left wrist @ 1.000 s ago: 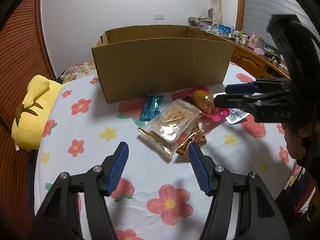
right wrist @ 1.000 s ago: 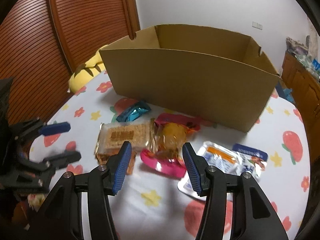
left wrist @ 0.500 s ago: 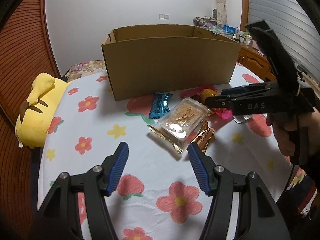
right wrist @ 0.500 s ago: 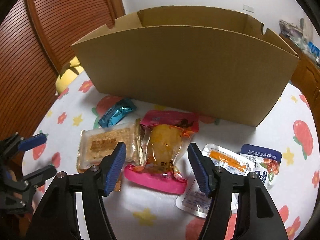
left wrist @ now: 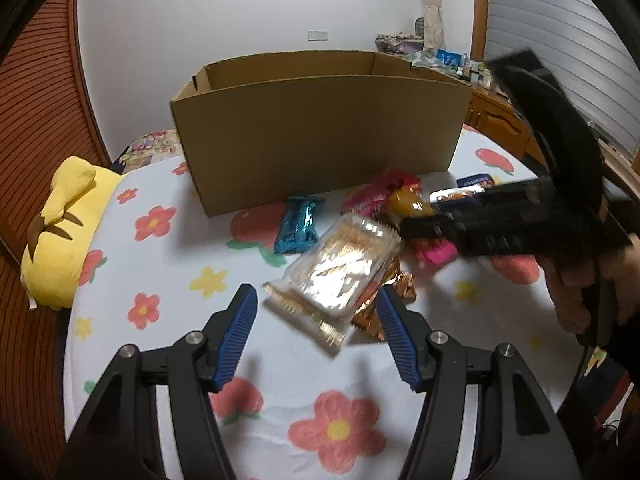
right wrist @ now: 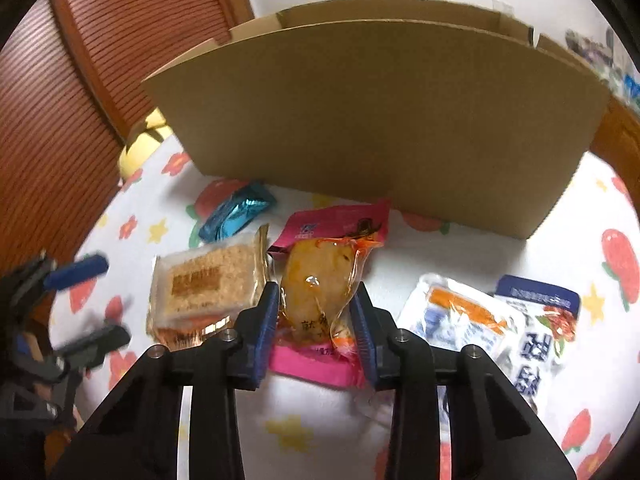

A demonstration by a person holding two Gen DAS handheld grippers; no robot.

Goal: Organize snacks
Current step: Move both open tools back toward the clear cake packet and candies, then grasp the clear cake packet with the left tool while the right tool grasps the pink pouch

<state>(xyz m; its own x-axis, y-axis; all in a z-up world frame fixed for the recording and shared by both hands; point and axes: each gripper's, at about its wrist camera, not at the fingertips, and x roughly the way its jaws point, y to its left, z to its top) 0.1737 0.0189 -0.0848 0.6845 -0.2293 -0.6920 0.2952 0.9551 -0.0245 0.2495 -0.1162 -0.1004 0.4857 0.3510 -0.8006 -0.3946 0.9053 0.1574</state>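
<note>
Behind snacks, cardboard box [right wrist: 380,120], R gripper [right wrist: 314,308] straddling orange pouch [right wrist: 316,280]

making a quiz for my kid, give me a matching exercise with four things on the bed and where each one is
Things:
1. blue snack
2. orange snack
3. cracker pack
4. plush

Places:
A. between the right gripper's fingers
B. at the bed's left edge
C. nearest the box, left of the pink pack
D. just ahead of the left gripper

Pairs: 1-C, 2-A, 3-D, 4-B
</note>
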